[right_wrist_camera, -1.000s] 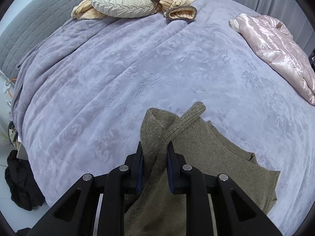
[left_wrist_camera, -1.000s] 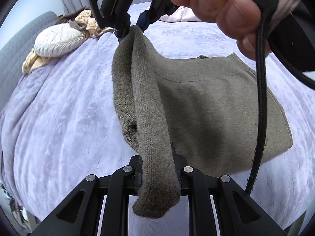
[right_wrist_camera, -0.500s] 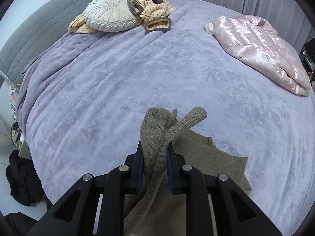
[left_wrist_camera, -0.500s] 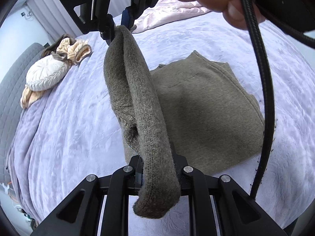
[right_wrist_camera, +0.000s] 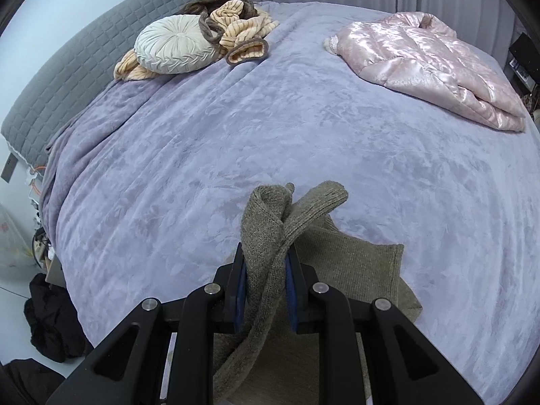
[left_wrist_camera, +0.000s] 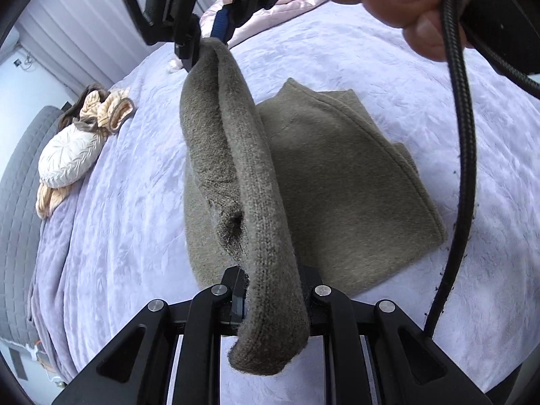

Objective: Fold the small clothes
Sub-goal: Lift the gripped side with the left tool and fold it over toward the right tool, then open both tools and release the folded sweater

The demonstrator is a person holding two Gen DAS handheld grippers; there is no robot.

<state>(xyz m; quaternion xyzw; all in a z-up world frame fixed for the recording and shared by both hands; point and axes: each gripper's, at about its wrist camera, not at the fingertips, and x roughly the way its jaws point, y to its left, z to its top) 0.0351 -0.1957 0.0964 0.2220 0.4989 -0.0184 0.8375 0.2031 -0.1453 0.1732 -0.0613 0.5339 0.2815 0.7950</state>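
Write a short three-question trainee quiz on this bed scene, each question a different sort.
1. True or false: both tools grip the olive sweater.
2. Which item lies nearest the headboard? A pink jacket; B round cushion; C black cable.
3. Fill in: the sweater's body rests on the ____ bedspread.

Key: 1 true, left tool and right tool each clamp its lifted edge. 2 B. 3 lilac.

The lavender bedspread (right_wrist_camera: 236, 135) before me carries a round cream cushion (right_wrist_camera: 175, 44) against the grey headboard (right_wrist_camera: 77, 57), a striped blanket (right_wrist_camera: 243, 30) touching it, and a pink jacket (right_wrist_camera: 432, 67) well apart.
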